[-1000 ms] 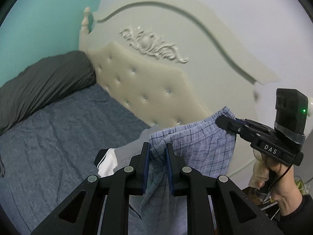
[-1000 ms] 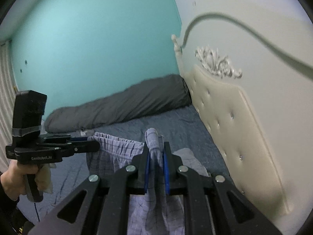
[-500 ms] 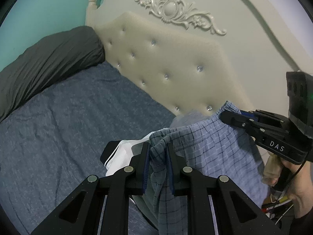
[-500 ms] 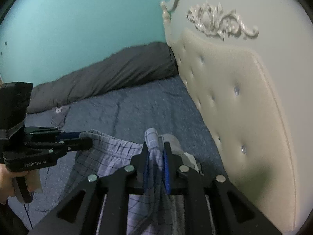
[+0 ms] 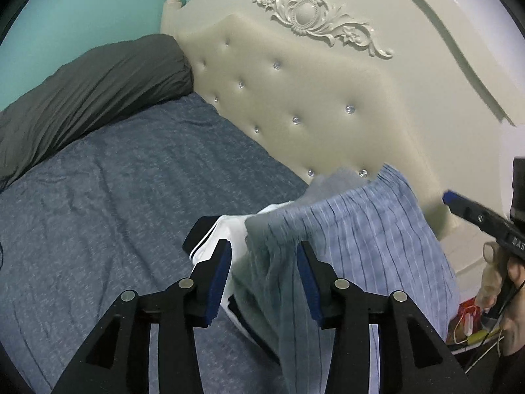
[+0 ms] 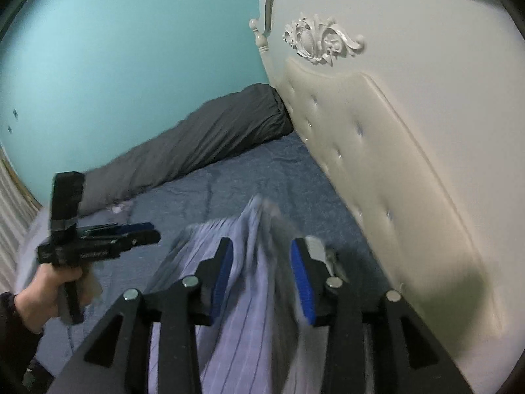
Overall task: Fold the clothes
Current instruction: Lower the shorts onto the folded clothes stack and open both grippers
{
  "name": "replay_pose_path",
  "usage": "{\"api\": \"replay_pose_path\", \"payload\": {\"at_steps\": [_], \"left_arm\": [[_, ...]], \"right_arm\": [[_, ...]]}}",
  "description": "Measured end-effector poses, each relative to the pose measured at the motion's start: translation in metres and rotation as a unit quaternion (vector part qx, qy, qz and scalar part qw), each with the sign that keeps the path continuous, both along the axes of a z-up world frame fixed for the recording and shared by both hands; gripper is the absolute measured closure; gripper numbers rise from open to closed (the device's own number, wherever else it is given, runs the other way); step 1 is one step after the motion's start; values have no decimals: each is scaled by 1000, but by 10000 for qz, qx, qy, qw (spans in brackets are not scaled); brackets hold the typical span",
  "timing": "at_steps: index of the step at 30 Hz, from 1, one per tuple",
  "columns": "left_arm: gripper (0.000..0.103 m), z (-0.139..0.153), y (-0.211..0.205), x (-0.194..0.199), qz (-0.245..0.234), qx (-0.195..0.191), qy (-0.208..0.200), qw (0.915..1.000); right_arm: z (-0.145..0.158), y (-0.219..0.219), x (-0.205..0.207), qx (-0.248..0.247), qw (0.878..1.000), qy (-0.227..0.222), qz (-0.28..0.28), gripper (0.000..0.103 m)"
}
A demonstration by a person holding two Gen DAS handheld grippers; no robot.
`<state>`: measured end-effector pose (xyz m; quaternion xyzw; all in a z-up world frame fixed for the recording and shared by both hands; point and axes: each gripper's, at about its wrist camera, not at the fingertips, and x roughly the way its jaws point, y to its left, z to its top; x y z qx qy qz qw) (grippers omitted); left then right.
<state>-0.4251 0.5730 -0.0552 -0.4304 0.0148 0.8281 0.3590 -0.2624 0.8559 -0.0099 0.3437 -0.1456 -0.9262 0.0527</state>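
Blue checked shorts (image 5: 361,236) hang blurred over the bed, sagging onto a white and navy garment (image 5: 213,239) and a grey one (image 5: 334,180). My left gripper (image 5: 264,275) is opening; a fold of the shorts runs loose between its blue pads (image 5: 218,282), which do not press on it. In the right wrist view my right gripper (image 6: 262,262) is opening too, and the shorts (image 6: 242,295) slip down between its spread pads. Each gripper shows in the other's view: the right (image 5: 451,198) at the far right, the left (image 6: 152,231) at the left, held by a hand (image 6: 49,289).
The bed has a blue-grey sheet (image 5: 115,197) with a dark grey duvet (image 5: 82,98) rolled along the teal wall. A cream tufted headboard (image 5: 311,98) stands close behind the clothes. Small items and cables (image 5: 469,321) lie on the floor at the lower right.
Both grippers, earlier shut on the shorts' waistband, have come down toward the bed and parted their jaws. The shorts have slipped free and are dropping onto the other clothes.
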Motion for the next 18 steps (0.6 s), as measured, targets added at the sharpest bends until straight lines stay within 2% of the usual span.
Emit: {"api": "replay_pose_path", "payload": {"at_steps": [4, 8, 12, 14, 16, 18], "left_arm": [[58, -3, -7, 18, -57, -20, -9, 10000], [58, -10, -9, 31, -41, -23, -122, 9999], [58, -17, -6, 41, -64, -193, -65, 9998], [58, -22, -5, 45, -79, -249, -81, 9996], [58, -27, -5, 48, -81, -312, -75, 9995], [58, -32, -5, 49, -80, -416, -26, 9991]], "right_arm": [[-13, -3, 23, -125, 9997, -205, 101, 66], [-21, -4, 23, -335, 9991, -237, 112, 66], [-29, -11, 16, -223, 9986, -452, 132, 67], [-35, -13, 12, -209, 9981, -564, 127, 73], [-38, -14, 14, -233, 9982, -537, 139, 94], [-39, -14, 16, -246, 9986, -449, 123, 100]]}}
